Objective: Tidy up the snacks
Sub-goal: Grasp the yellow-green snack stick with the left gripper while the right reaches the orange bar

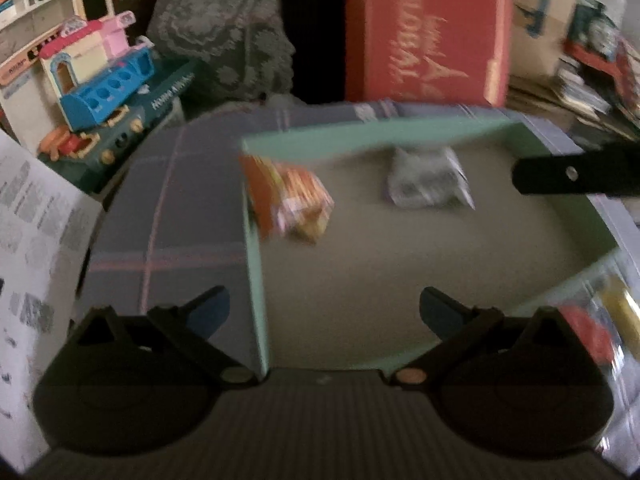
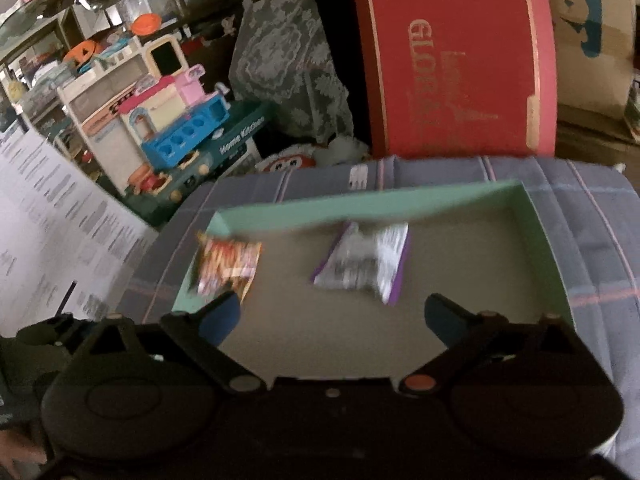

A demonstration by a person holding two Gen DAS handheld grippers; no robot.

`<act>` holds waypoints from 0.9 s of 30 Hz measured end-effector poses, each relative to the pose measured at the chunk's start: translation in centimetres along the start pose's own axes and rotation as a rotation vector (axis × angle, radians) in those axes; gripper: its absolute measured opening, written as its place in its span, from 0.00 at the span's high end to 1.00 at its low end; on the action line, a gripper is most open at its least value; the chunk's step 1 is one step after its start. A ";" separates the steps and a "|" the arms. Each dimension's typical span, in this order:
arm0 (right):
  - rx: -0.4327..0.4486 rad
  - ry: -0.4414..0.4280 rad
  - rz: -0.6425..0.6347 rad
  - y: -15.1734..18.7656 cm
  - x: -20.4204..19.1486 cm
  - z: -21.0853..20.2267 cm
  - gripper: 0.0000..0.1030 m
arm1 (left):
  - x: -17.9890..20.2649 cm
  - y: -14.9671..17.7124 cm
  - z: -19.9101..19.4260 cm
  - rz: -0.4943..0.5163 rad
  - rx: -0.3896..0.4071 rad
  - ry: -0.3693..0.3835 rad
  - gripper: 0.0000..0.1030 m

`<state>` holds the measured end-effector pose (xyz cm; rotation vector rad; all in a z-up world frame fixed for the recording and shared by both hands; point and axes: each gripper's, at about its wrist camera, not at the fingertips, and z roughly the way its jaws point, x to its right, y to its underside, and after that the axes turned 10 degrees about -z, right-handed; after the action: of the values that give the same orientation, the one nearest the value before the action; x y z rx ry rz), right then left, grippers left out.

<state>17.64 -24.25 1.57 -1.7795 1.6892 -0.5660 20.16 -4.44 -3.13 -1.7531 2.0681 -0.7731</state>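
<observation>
Both the left gripper [image 1: 324, 312] and the right gripper [image 2: 332, 316] gaped empty over the tray [image 2: 360, 204]; the orange packet [image 2: 226, 266] and silver packet [image 2: 362, 264] looked light, crinkly, best pinched at an edge

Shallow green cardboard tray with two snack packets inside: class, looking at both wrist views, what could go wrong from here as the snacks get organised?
1. The orange snack packet leans against the shallow green cardboard tray at its left corner, so it might tip out over the wall.
2. The tray sits on soft checked fabric; a nudge from the open right gripper could shift it.
3. The silver and purple packet looks crinkly and may slip when grasped.
</observation>
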 end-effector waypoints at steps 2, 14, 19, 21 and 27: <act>-0.016 -0.012 0.000 1.7 -0.5 -1.4 0.03 | 0.2 2.0 -1.1 0.021 -0.020 0.020 0.00; -0.095 -0.083 0.070 11.9 -3.3 -7.5 0.30 | 0.8 13.1 -5.1 0.189 -0.116 0.095 0.00; -0.159 -0.126 0.132 15.4 -4.2 -7.3 0.57 | 0.5 15.0 -4.9 0.183 -0.125 0.099 0.17; -0.179 -0.143 0.154 16.3 -4.5 -7.0 0.57 | 0.4 15.4 -4.8 0.168 -0.130 0.115 0.33; -0.249 -0.146 0.199 18.5 -4.2 -6.2 0.58 | 0.0 16.7 -4.6 0.113 -0.172 0.131 0.75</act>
<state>-0.42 -20.91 -6.18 -1.7438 1.8696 -0.1400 4.15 -1.86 -9.25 -1.6936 2.3620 -0.7129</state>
